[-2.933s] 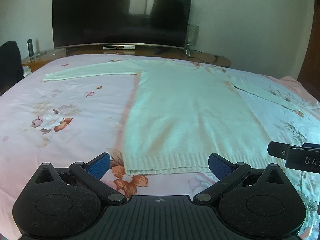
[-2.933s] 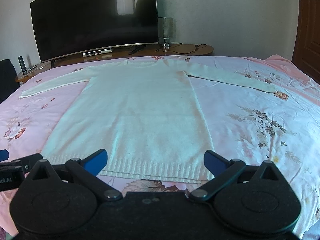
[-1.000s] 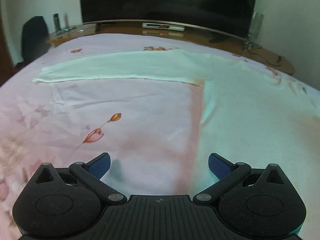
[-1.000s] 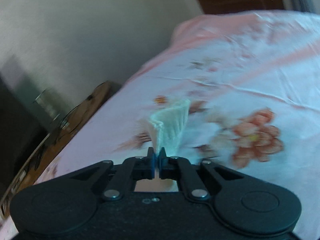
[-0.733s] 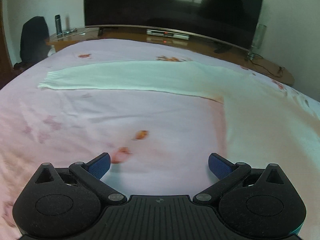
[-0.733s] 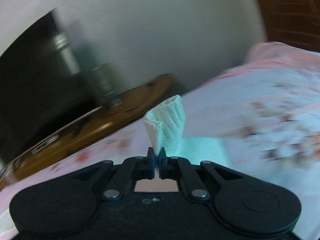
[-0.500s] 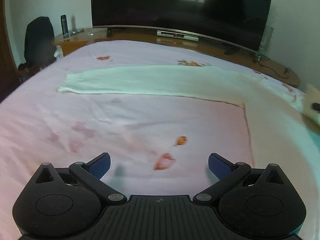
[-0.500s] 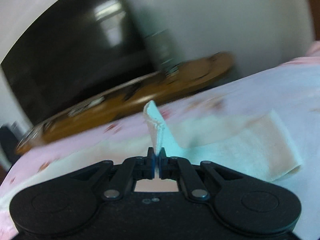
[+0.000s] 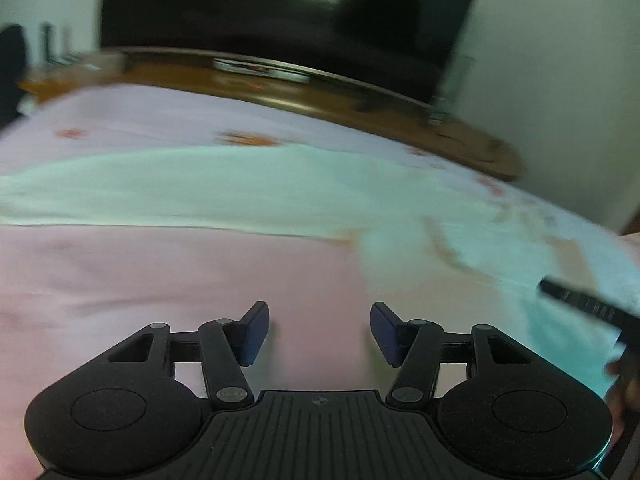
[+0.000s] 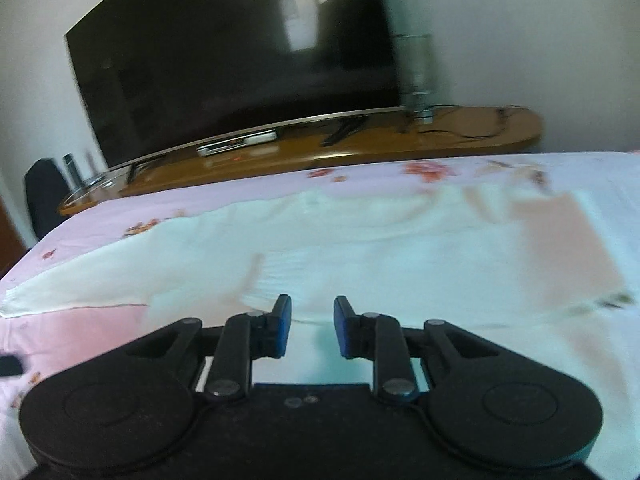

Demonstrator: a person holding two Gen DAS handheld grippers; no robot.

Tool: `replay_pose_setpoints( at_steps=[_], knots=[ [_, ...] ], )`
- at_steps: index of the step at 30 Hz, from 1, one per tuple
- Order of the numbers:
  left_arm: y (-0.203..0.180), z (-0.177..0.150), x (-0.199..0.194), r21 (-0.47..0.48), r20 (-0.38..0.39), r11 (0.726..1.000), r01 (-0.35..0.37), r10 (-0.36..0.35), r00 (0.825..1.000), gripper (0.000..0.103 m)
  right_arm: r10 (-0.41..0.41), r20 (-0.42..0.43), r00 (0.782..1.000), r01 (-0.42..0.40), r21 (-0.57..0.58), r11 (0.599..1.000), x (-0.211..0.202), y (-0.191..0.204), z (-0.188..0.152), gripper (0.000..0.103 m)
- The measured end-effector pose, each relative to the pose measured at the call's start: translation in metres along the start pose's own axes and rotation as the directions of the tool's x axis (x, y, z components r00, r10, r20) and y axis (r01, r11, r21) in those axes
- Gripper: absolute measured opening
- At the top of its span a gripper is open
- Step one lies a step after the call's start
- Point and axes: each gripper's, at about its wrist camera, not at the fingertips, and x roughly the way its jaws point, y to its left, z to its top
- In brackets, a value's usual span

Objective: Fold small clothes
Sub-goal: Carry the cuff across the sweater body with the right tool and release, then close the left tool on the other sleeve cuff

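**Left sleeve lies crosswise ahead of the left gripper**

The left gripper point(image 9: 316, 332) hangs over bare pink bedsheet point(image 9: 140, 280), its 2 fingers apart and holding nothing. The pale sweater point(image 9: 420, 240) is spread flat on the bed; its left sleeve point(image 9: 140, 190) lies ahead of those fingers, well apart from them, long axis running left to right across the view, cuff off toward the left. The right gripper point(image 10: 310, 326) is over the sweater's body point(image 10: 360, 256), fingers parted and empty, with a doubled-over sleeve point(image 10: 568, 248) at its right. By my judgement the left gripper is nearer the flat sleeve and should take it
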Motion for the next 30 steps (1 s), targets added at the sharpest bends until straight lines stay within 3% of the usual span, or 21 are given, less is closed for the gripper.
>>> replay_pose_setpoints(
  at_steps=[5,12,13,14,15,16,20,30],
  knots=[
    [-0.068,0.008,0.060,-0.008,-0.066,0.991,0.137,-0.137,0.988,0.057,-0.064,-0.003,0.998,0.063,0.107,0.992,-0.018,-0.047,-0.008,0.024],
    [-0.108,0.014,0.113,-0.083,-0.090,0.982,0.169,-0.176,0.980,0.057,-0.097,0.006,0.995,0.095,0.156,0.983,-0.030,-0.086,-0.018,0.024],
    [-0.110,0.016,0.117,-0.091,-0.089,0.980,0.175,-0.183,0.979,0.048,-0.102,0.008,0.995,0.099,0.166,0.981,-0.032,-0.092,-0.019,0.024],
    [-0.116,0.018,0.124,-0.088,-0.096,0.980,0.179,-0.187,0.978,0.022,-0.107,0.010,0.994,0.104,0.176,0.979,-0.033,-0.097,-0.019,0.024],
    [-0.118,0.017,0.129,-0.081,-0.110,0.982,0.173,-0.182,0.977,0.010,-0.111,0.011,0.994,0.107,0.181,0.978,-0.031,-0.101,-0.018,0.024],
    [-0.121,0.019,0.133,-0.076,-0.112,0.982,0.173,-0.181,0.977,0.006,-0.115,0.010,0.993,0.111,0.188,0.976,-0.032,-0.105,-0.019,0.024],
    [-0.116,0.032,0.120,-0.035,-0.055,0.983,0.180,-0.182,0.982,0.003,-0.130,-0.002,0.992,0.128,0.198,0.972,-0.035,-0.119,-0.020,0.024],
    [-0.050,0.047,0.098,-0.050,-0.008,0.997,0.055,-0.056,0.998,0.003,-0.169,-0.028,0.985,0.171,0.205,0.964,-0.022,-0.144,-0.015,0.026]
  ],
)
